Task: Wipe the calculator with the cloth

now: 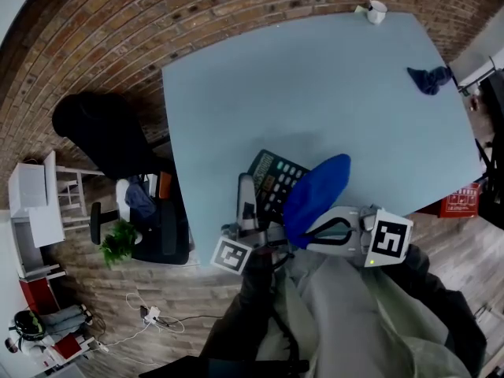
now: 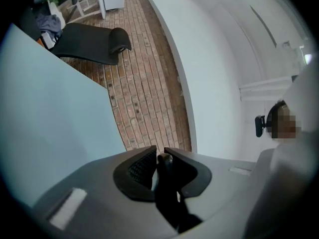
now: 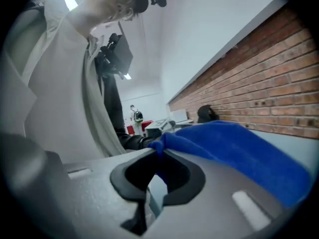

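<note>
Left gripper (image 2: 158,152) clamps my calculator (image 1: 277,178); right gripper (image 3: 159,151) pinches the cloth (image 1: 319,189).
Cloth overlaps the calculator; cup (image 1: 377,11), rag (image 1: 429,79) well beyond it.

Calculator (image 1: 274,181) near edge, bare tabletop (image 1: 315,93) beyond, cup (image 1: 376,10) at far corner

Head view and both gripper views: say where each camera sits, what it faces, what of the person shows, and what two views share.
Head view: on the person's head, facing steeply down at the table, calculator and blue cloth; the pale jacket shows.
Left gripper view: on the left gripper, shut on the calculator, facing past the table edge to the brick floor; the jacket at right.
Right gripper view: on the right gripper, shut on the cloth, facing the jacket.
Shared: the cloth, in head and right gripper views.
</note>
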`<state>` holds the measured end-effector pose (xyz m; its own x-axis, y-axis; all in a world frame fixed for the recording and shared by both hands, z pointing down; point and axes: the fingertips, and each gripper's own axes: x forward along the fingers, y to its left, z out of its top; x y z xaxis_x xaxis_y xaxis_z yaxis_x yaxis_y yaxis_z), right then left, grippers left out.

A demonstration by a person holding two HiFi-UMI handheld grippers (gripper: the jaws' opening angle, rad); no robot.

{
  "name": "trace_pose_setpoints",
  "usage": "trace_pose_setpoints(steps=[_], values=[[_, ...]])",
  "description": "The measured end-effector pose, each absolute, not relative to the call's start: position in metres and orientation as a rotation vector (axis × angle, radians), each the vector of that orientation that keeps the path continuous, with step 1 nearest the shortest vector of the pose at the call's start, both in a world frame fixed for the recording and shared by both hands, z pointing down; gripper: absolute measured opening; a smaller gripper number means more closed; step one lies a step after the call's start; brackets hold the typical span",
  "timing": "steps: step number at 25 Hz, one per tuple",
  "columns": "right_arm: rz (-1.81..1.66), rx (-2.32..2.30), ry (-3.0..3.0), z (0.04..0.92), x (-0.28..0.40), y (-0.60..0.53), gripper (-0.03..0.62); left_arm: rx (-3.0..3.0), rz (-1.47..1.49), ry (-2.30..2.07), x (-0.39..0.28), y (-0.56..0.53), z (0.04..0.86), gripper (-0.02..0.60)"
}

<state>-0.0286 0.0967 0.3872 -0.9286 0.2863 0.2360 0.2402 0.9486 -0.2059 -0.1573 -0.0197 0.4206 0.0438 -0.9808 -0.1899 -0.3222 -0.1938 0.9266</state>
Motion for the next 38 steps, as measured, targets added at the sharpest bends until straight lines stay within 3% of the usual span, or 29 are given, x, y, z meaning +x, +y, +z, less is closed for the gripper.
trace_pose_setpoints(steps=[5,8,12,21,25,30,38], values=[[0.121,-0.482,-2.839,0.392,-0.027,0.100,0.026,1.522,-1.251,-1.315,-0.165,-0.018,0.422,0.056],[0.376,-0.140,-2.979,0.378,-0.013,0.050,0.026,1.508,-1.273,-1.274,-0.163,-0.016,0.422,0.058],[0.279,0.225,-3.019,0.381,0.006,-0.008,0.026,1.541,-1.251,-1.218,-0.145,-0.021,0.419,0.058],[0.196,-0.339,-2.952,0.384,-0.032,0.099,0.026,1.446,-1.304,-1.265,-0.166,-0.023,0.429,0.055],[0.413,-0.166,-2.994,0.383,-0.021,0.067,0.026,1.438,-1.311,-1.262,-0.167,-0.022,0.431,0.058],[0.292,0.117,-2.959,0.391,0.003,0.013,0.026,1.444,-1.294,-1.255,-0.161,-0.025,0.432,0.060],[0.383,-0.234,-2.998,0.380,-0.024,0.085,0.026,1.451,-1.312,-1.277,-0.153,-0.046,0.419,0.055]])
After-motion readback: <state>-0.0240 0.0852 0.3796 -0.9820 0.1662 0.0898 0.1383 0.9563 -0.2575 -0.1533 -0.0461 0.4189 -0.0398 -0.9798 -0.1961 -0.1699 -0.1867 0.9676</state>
